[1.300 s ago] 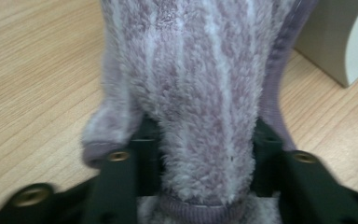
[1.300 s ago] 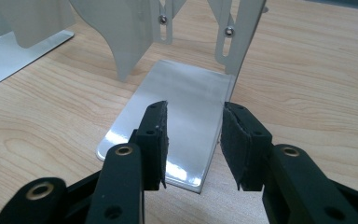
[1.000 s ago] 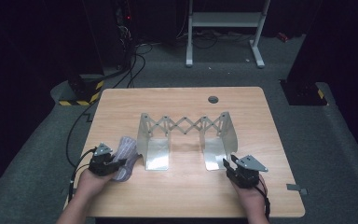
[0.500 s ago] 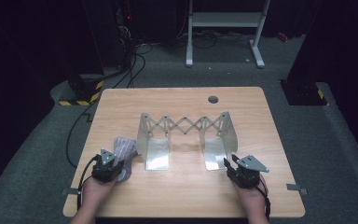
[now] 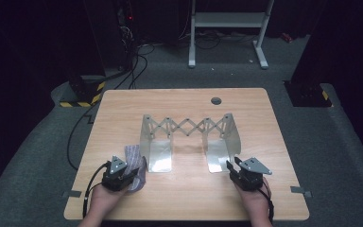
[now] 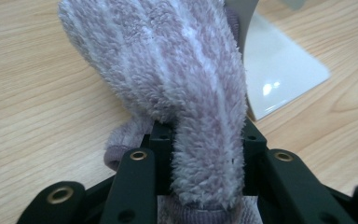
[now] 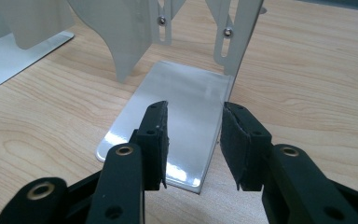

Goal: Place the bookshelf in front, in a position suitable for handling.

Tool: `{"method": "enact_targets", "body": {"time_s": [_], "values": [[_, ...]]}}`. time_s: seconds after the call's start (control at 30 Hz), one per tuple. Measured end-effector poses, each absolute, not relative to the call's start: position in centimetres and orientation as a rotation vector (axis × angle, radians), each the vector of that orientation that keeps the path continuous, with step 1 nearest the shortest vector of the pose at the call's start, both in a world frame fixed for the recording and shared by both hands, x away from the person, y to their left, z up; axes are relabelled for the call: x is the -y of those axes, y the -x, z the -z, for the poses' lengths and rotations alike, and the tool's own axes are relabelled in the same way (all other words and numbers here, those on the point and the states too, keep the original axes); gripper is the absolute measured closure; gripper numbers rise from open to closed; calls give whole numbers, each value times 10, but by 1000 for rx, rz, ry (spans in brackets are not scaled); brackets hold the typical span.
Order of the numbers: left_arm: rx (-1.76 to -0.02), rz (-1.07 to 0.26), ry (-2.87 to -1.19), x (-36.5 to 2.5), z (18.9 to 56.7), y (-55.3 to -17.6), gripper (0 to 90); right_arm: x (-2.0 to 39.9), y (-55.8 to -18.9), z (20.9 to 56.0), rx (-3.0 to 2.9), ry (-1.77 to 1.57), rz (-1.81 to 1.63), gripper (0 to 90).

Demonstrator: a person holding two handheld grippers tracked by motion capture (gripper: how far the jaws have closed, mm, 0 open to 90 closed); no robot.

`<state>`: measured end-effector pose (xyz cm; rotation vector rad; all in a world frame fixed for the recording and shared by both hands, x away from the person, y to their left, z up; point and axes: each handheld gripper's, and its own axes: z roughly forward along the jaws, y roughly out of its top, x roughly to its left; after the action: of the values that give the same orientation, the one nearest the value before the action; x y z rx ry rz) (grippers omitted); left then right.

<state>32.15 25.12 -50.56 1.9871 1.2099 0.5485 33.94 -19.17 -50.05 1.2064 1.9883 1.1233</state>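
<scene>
Your left gripper has its jaws clenched on the fluffy lilac striped sock, near the expandable silver metal rack on the tabletop. Racking it remains. Right gripper jaws hang released, empty.

A light wooden table with rounded corners stands on grey carpet; a round cable port sits near its far edge. Beyond it the room falls into darkness (only the floor catches light); a white metal stand rests on two feet at the back; black cables trail across the carpet; a yellow-and-black striped block lies off the far left corner; strips of grey tape mark the near edges.
</scene>
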Motion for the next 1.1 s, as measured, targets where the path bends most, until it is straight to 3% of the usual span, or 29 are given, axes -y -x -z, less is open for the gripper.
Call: {"method": "enact_targets", "body": {"time_s": [0.3, 0.77, 1.1], "values": [[-1162, -463, -1877, -252, 495, -315, 659, 192, -339, 501, -1987, -1207, -1123, 618], [-1018, -548, -1679, -252, 450, -290, 659, 191, -339, 501, -1987, -1203, -1122, 620], [-1035, -535, -1746, -247, 466, -295, 662, 192, -339, 501, -1986, -1202, -1119, 620]]}}
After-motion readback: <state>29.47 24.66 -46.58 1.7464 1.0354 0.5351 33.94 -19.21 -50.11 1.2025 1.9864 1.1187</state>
